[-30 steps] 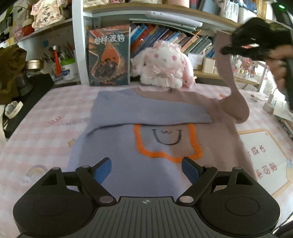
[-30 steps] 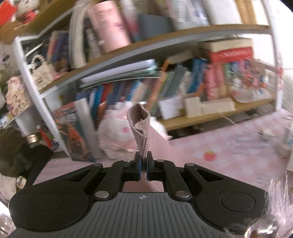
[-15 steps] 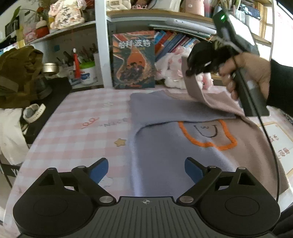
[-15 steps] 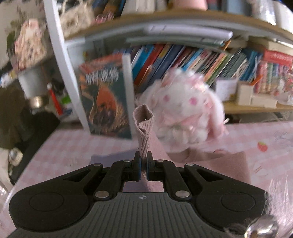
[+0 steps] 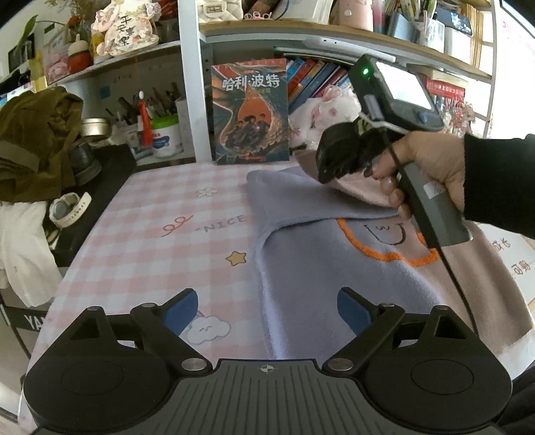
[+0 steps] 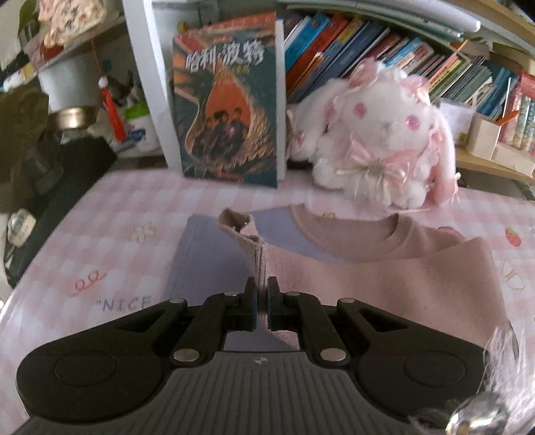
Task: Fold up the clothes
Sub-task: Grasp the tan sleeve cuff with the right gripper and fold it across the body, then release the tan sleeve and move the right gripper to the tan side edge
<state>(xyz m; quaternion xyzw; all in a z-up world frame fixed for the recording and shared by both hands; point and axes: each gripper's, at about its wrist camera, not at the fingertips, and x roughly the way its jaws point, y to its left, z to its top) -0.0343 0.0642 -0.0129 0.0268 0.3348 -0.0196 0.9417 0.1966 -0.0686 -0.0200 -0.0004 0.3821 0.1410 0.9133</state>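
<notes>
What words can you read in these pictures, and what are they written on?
"哈利·波特": on the book cover standing against the shelf post.
"NICE": on the pink checked tablecloth.
"平安喜乐": on the decorated sign on the upper shelf; the last characters are hard to make out.
"成长" and "可期": on the framed print on the tablecloth's right side, partly cut off.
Book spines and the white jar label: too small or blurred to read.

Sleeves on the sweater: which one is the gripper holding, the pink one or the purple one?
The pink sleeve. The right gripper pinches its ribbed cuff, carrying it across the sweater. The purple sleeve already lies folded flat, and nothing grips it.
</notes>
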